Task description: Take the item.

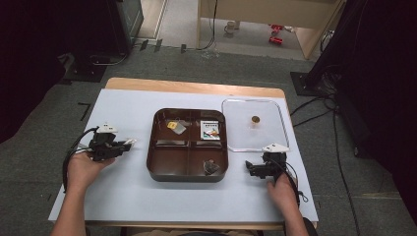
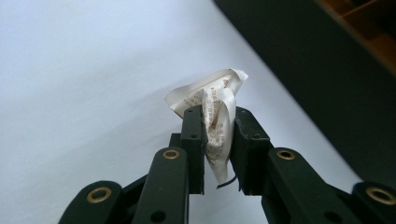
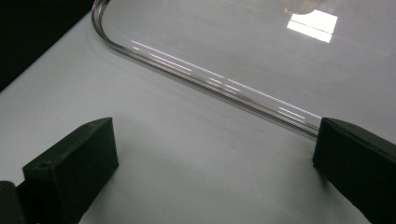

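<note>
Crumpled white printed paper packet (image 2: 212, 109) sits clenched in my left gripper (image 2: 218, 122); my right gripper (image 3: 210, 163) gapes, released.

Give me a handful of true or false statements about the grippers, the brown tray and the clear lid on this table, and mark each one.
1. The left gripper is shut on a white packet. True.
2. The right gripper holds the clear lid. False: its jaws stand open, nothing between them.
3. The brown tray has four compartments. True.
4. The clear lid lies left of the tray. False: it lies to its right.
5. Every tray compartment holds something. False: the near left one is empty.
</note>
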{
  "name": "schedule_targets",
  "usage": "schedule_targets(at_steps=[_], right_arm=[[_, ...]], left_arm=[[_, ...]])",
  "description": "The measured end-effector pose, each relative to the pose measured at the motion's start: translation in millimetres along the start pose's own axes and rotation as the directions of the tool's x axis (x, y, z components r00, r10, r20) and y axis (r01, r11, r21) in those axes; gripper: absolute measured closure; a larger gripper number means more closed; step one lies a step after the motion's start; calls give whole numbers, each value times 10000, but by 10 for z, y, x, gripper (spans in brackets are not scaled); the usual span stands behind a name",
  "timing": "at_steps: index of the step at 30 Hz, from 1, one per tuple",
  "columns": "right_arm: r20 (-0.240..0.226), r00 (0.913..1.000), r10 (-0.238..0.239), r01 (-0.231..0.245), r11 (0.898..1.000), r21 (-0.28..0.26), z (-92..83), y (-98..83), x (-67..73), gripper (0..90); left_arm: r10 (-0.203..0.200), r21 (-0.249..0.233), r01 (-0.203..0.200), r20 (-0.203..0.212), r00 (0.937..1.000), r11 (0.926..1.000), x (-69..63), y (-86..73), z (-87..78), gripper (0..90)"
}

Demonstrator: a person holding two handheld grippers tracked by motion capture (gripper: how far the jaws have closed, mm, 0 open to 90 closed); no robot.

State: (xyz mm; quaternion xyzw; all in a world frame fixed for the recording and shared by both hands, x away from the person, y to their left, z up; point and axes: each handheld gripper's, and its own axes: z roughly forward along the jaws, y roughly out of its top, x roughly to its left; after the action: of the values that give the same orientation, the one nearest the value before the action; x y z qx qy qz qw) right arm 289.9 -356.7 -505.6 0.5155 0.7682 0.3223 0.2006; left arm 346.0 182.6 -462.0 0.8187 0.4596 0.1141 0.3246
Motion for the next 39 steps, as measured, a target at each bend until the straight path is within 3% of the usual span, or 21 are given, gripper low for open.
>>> schedule_targets(at_steps=[14,18,26,39], right_arm=[[88,9999,-79,79,10000,-59,-3,-3,10,0],[68,10000,-53,54,10000,-50,-2,-3,8,0],[80,9999,-82,82,10000,-52,-3,-4,8,0],[-6,10000,1,-1,10000,14,0,1,-2,0]], left_arm=[[-47,440,53,-152,9999,9990,78,-48,101,729],[168,333,-165,-79,9998,9993,71,-52,93,686],[100,-134,-101,-76,9999,9999,69,-64,-13,625],[-185,-384,179,-169,9997,9991,110,-188,-207,588]])
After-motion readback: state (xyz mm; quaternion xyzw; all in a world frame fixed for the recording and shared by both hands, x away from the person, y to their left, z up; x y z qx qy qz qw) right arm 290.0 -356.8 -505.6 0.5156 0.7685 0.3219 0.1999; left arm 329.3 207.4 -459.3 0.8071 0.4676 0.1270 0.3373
